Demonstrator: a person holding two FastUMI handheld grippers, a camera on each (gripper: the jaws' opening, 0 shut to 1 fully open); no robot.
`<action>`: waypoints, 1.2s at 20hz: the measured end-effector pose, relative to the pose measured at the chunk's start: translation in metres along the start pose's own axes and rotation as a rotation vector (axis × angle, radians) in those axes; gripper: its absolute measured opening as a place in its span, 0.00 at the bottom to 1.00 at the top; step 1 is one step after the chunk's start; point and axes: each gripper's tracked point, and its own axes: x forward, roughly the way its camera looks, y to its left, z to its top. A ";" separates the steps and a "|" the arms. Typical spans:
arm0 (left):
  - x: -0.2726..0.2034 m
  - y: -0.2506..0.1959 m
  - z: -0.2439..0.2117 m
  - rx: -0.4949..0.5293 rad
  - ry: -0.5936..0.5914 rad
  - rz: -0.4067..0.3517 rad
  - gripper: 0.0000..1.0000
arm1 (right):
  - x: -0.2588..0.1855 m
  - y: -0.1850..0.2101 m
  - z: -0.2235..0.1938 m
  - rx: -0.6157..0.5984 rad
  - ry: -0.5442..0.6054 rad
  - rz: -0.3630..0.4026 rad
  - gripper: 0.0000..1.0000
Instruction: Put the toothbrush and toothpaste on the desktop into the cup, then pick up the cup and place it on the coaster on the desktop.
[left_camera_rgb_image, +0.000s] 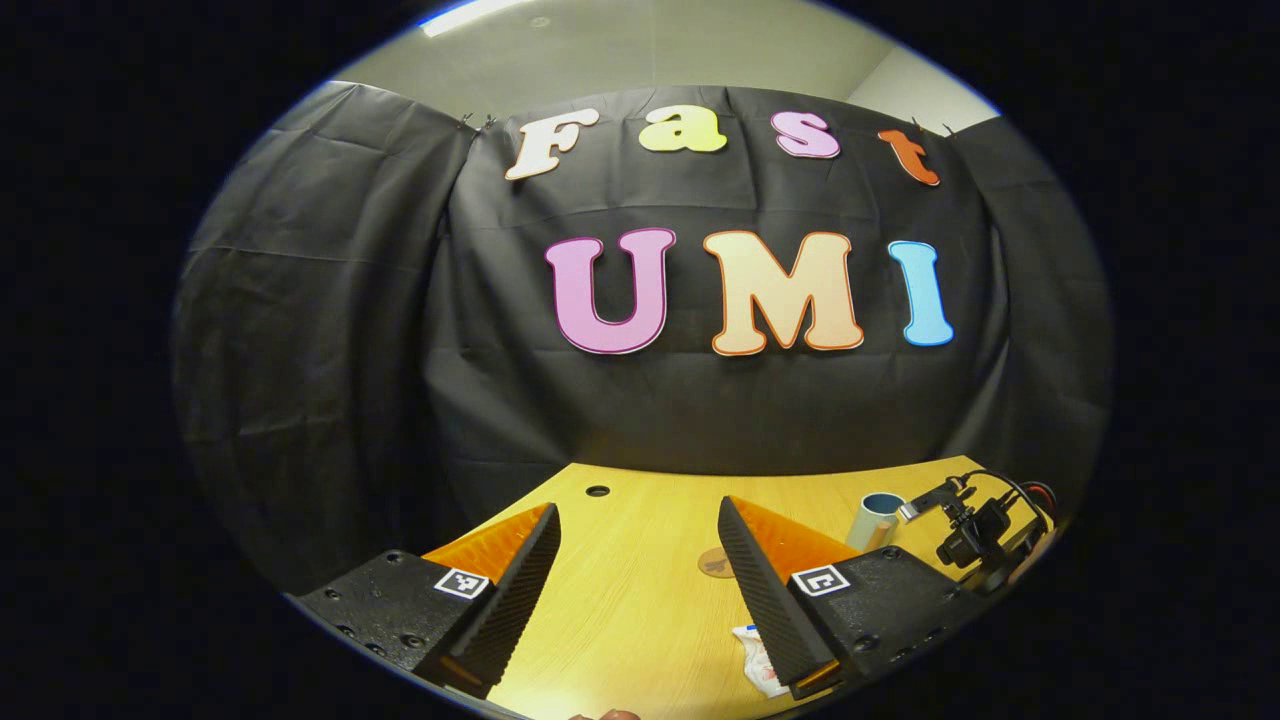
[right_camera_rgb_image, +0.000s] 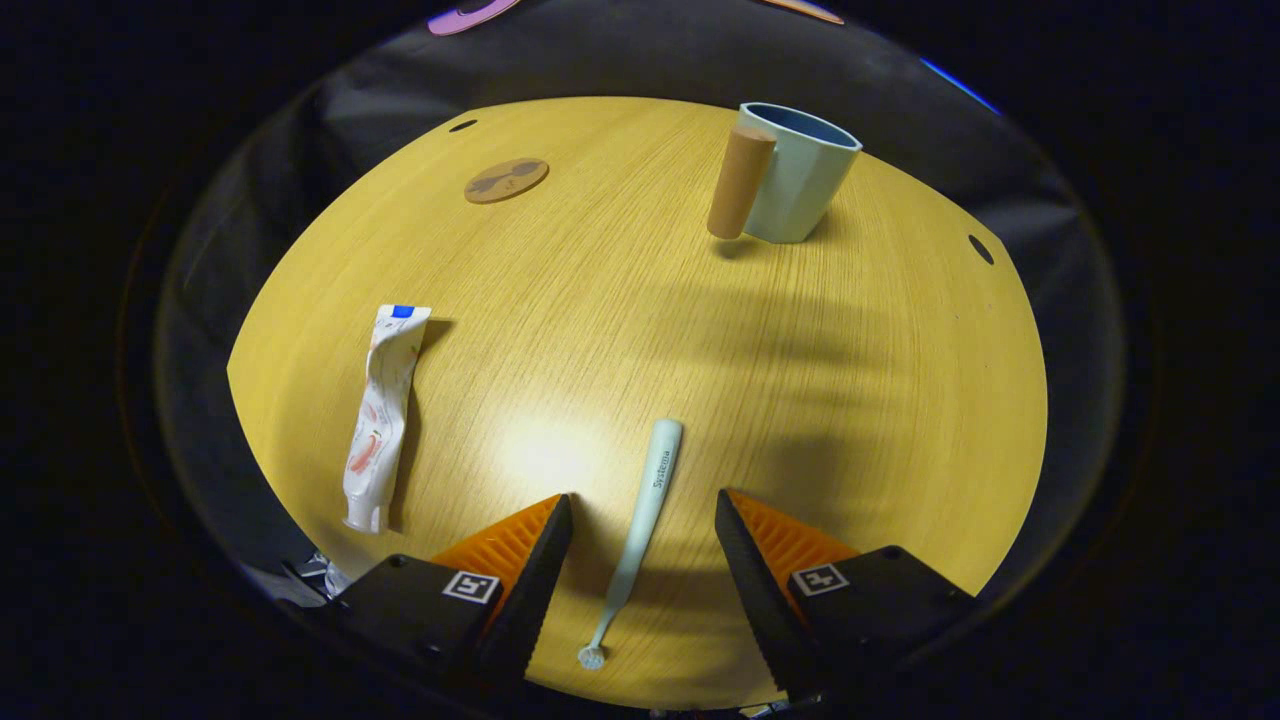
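Observation:
A pale green toothbrush (right_camera_rgb_image: 645, 520) lies flat on the wooden table (right_camera_rgb_image: 850, 400), head toward me, handle running between the fingers of my right gripper (right_camera_rgb_image: 641, 500), which is open just above it. The white toothpaste tube (right_camera_rgb_image: 380, 415) lies to the left, cap near me. At the far right stands a light blue cup (right_camera_rgb_image: 800, 175) with a brown handle, upright and empty. A round brown coaster (right_camera_rgb_image: 506, 180) lies far left. My left gripper (left_camera_rgb_image: 638, 508) hangs open over the table with nothing between its fingers; the coaster (left_camera_rgb_image: 715, 562), cup (left_camera_rgb_image: 878, 520) and toothpaste (left_camera_rgb_image: 757, 660) lie around its right finger.
The other gripper (left_camera_rgb_image: 985, 535), with its camera and cables, sits low at the right beside the cup. The table has small round holes (right_camera_rgb_image: 980, 248) near its far edges. Black cloth closes the booth behind the table.

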 end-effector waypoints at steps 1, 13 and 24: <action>0.001 -0.001 -0.001 -0.002 0.003 -0.003 0.94 | 0.001 -0.001 0.000 -0.011 0.004 0.004 0.85; 0.010 -0.047 -0.026 -0.026 0.067 -0.137 0.93 | 0.003 -0.009 0.004 0.036 0.013 0.044 0.08; 0.018 -0.108 -0.129 -0.070 0.358 -0.295 0.94 | 0.002 -0.009 0.005 0.036 -0.055 0.029 0.08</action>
